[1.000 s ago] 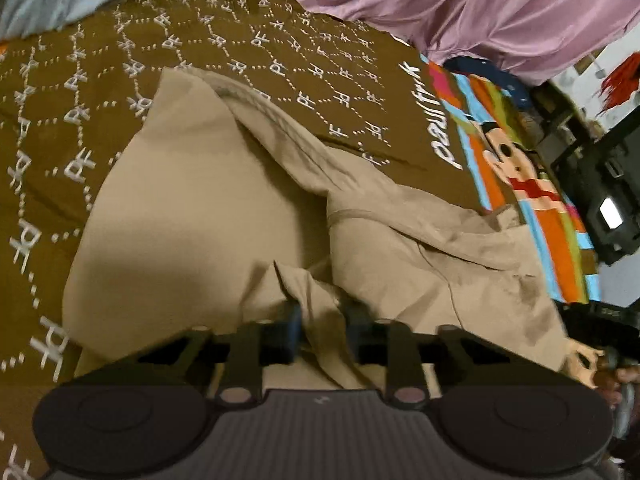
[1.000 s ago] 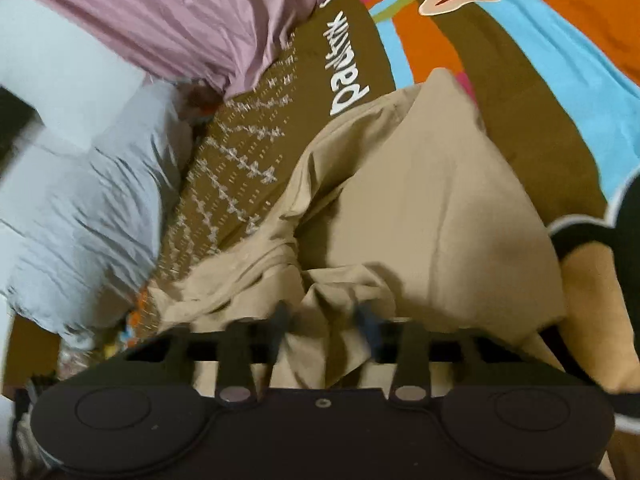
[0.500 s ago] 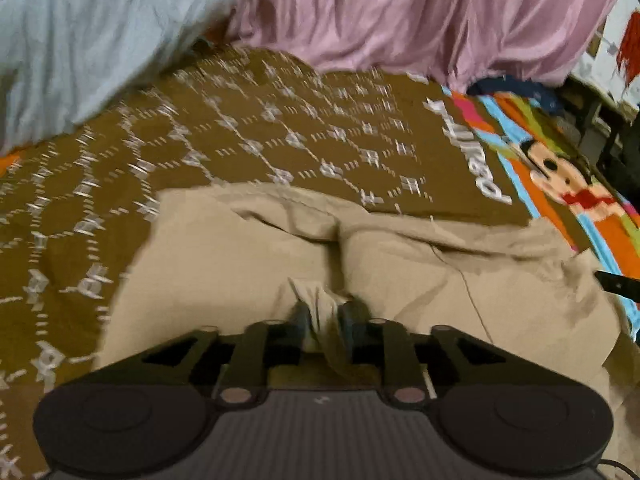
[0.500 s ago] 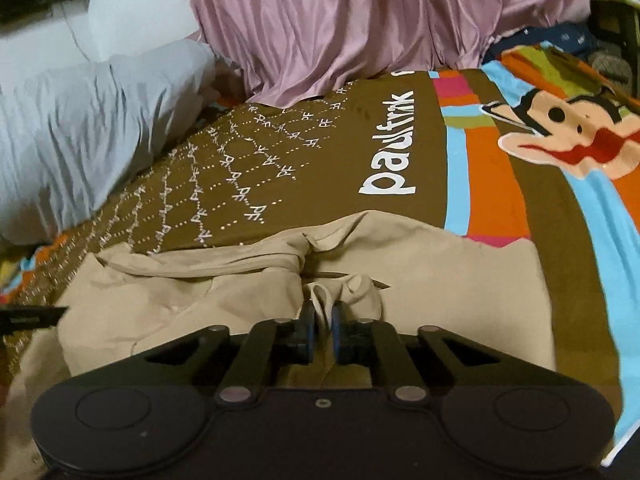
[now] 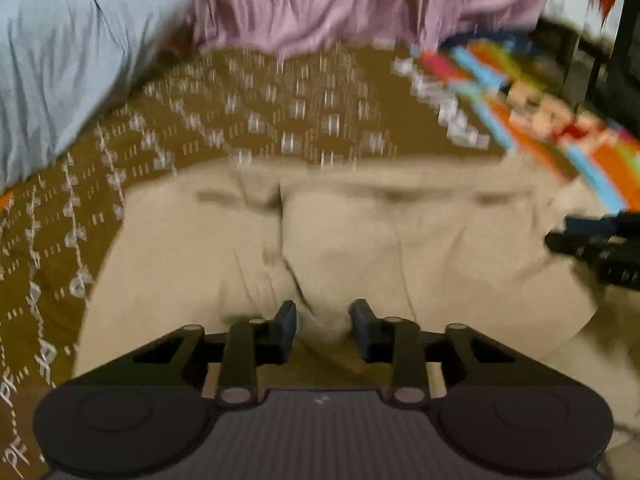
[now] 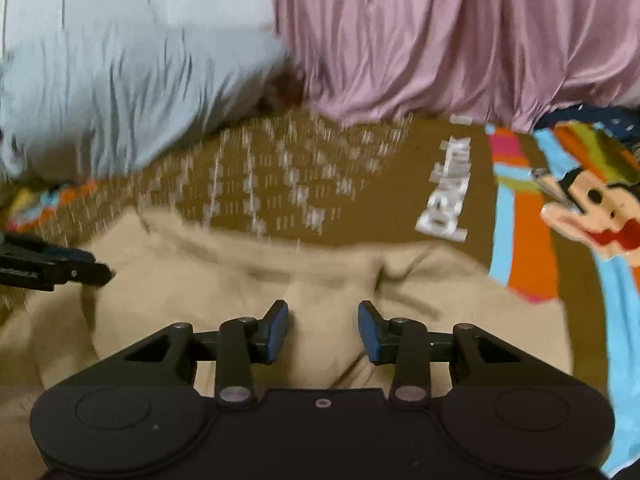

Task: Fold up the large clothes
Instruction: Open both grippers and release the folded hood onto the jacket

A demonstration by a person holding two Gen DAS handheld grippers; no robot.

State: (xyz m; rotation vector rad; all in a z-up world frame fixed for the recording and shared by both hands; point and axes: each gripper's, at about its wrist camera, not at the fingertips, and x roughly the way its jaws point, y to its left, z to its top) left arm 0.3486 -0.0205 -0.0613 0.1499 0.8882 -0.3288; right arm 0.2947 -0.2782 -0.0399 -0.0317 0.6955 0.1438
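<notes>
Right wrist only: cartoon face (image 6: 588, 216).

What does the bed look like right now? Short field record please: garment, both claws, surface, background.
garment: beige garment lying folded on the bed, creased
left claw: left claw open, a ridge of cloth between the fingers, not pinched
right claw: right claw jaws opening, nothing pinched, cloth beneath
surface: brown patterned bedspread with cartoon print
background: grey pillow, pink curtain
</notes>
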